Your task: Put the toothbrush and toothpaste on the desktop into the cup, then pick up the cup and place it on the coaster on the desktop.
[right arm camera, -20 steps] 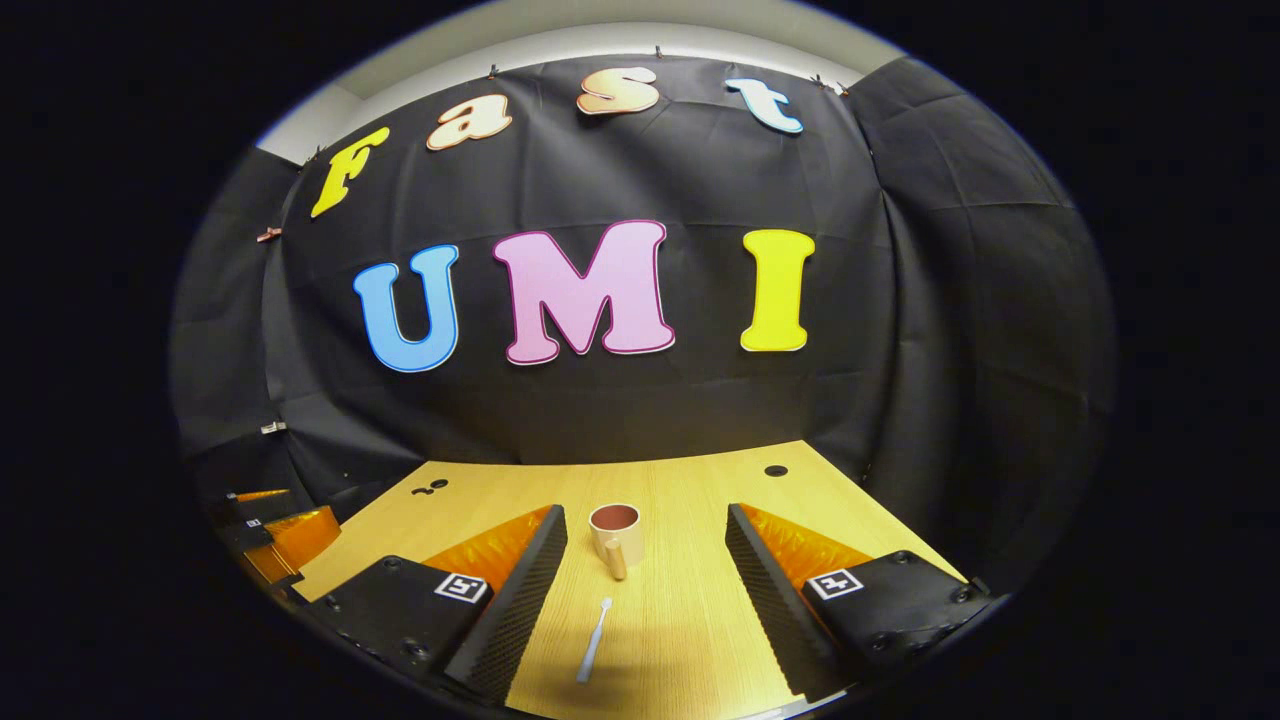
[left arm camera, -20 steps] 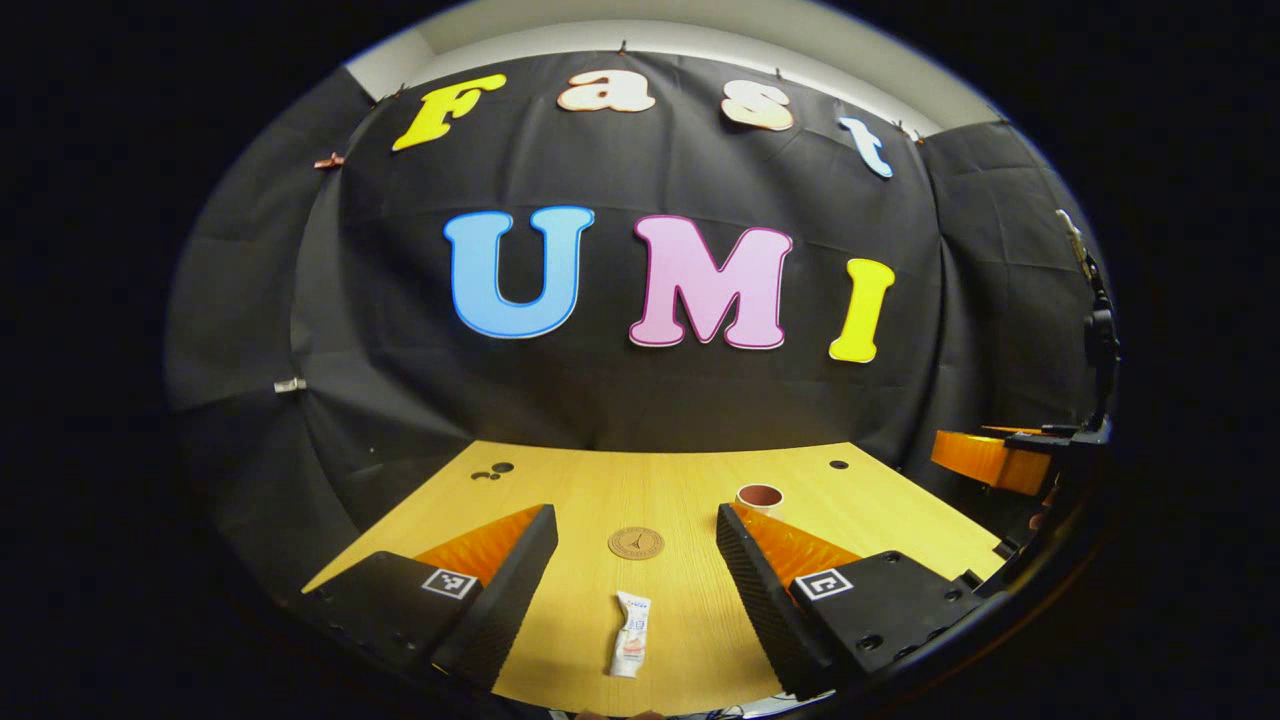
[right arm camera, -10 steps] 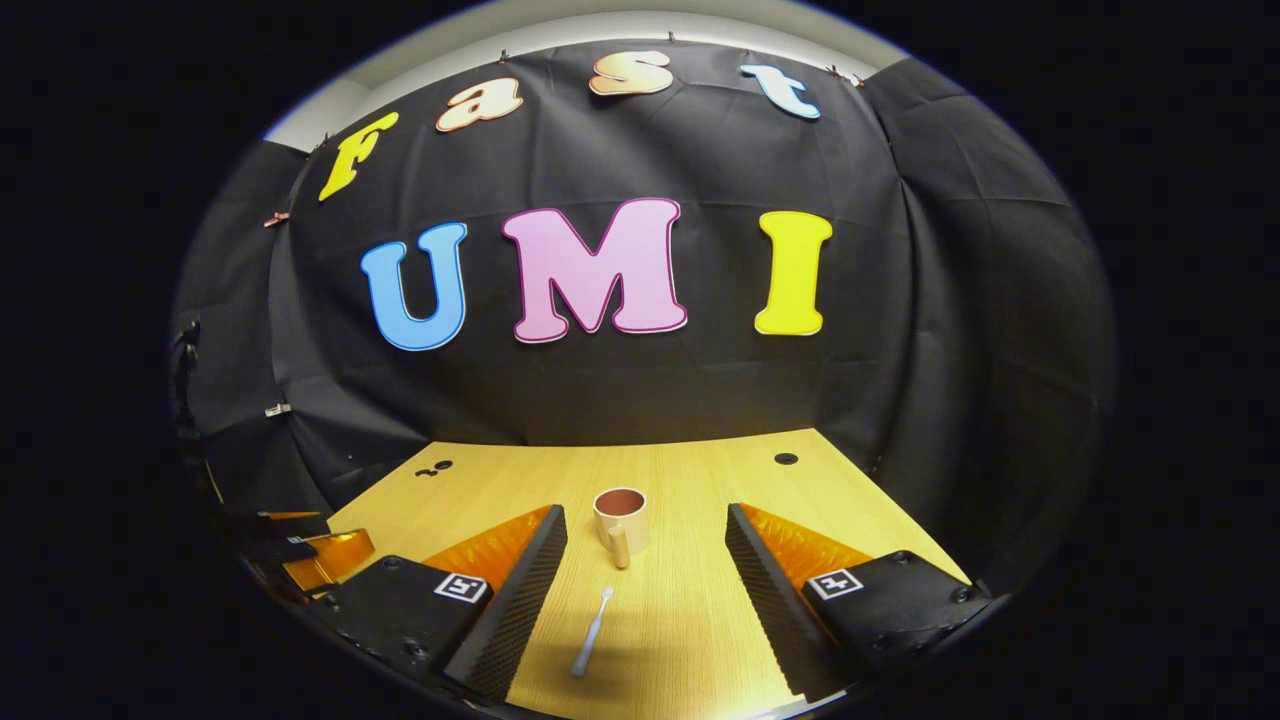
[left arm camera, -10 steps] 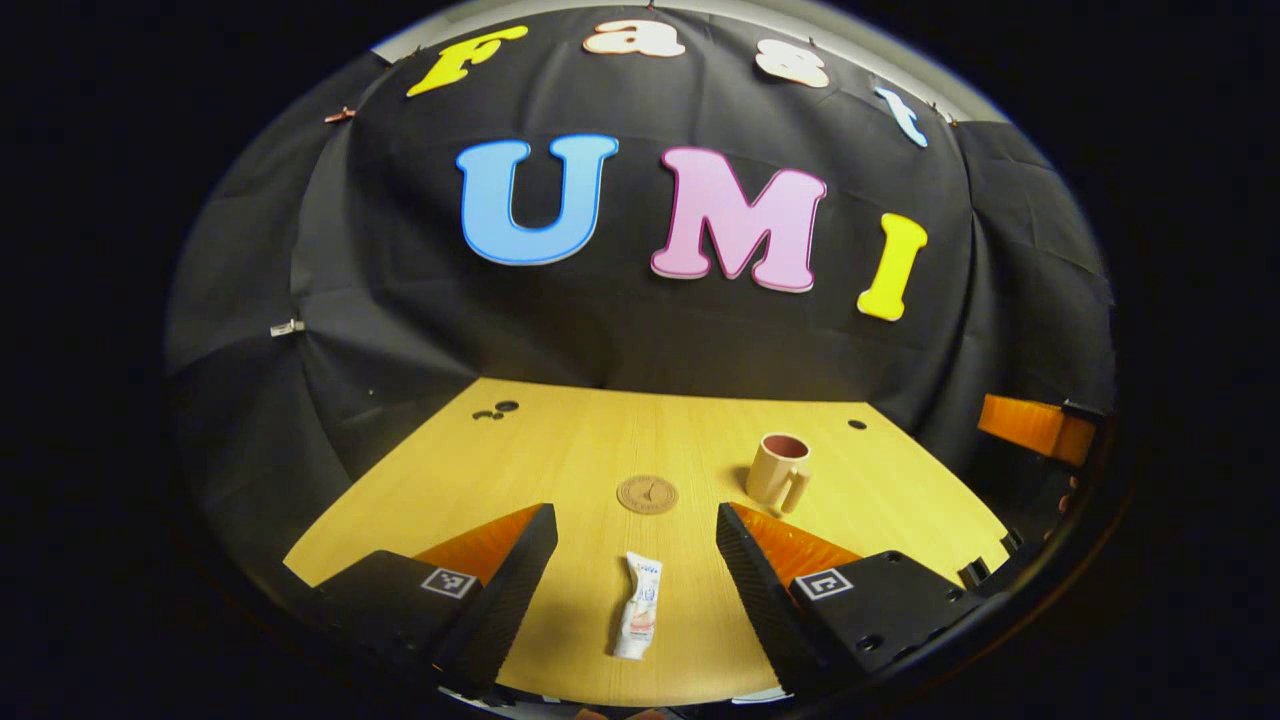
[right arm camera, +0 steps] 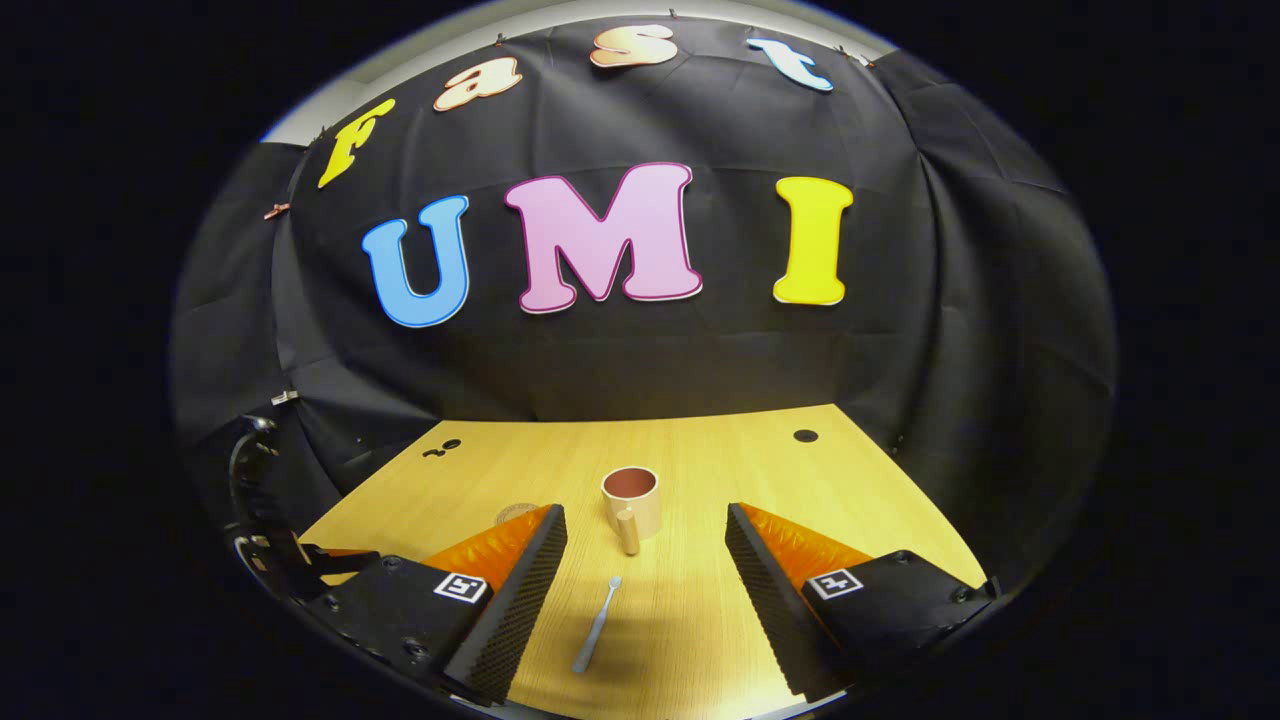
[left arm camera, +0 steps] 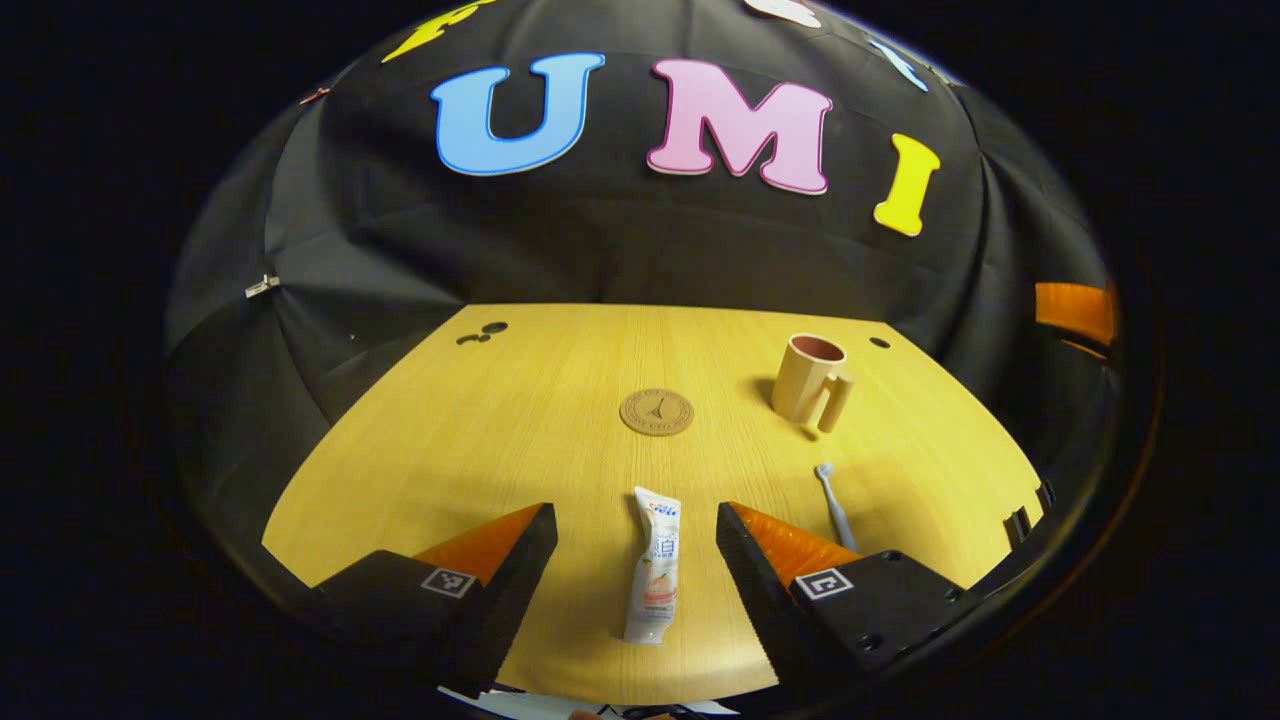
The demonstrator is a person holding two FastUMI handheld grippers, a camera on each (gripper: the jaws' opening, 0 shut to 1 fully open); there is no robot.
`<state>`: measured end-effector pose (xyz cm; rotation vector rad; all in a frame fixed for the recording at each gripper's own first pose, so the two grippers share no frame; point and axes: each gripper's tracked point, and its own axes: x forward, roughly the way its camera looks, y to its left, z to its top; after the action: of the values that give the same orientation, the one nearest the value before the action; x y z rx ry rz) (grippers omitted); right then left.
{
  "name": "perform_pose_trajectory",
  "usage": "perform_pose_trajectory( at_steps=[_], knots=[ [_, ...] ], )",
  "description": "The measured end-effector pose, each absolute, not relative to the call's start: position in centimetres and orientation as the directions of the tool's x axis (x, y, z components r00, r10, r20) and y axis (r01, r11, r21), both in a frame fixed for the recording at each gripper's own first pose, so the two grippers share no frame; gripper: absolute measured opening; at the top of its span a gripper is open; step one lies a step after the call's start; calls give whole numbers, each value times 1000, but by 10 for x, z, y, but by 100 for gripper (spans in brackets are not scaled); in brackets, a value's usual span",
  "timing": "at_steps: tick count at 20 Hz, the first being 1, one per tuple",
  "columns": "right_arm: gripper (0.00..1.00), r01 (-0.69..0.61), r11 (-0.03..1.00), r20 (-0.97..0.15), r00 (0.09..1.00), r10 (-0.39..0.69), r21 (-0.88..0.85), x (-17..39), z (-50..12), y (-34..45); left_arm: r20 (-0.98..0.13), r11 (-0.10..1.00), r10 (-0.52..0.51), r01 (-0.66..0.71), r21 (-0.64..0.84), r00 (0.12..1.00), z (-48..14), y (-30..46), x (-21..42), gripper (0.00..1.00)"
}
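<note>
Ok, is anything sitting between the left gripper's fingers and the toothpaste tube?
Nothing visible. The white toothpaste tube lies flat on the bare yellow wooden desktop, lined up with the gap between the open left gripper fingers.

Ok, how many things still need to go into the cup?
2: the toothpaste lies between the left hand-held gripper fingers, and the toothbrush lies on the desktop just before the cup.
</note>
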<state>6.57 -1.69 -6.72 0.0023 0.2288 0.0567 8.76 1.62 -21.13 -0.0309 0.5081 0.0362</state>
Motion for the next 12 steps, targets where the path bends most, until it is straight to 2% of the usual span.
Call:
perform_pose_trajectory(
  at_steps=[12],
  knots=[
    [99,-211,976,-359,908,215,51,108,-117,-5,-661,997,56,-72,2,749,-289,1,97,100]
  ],
)
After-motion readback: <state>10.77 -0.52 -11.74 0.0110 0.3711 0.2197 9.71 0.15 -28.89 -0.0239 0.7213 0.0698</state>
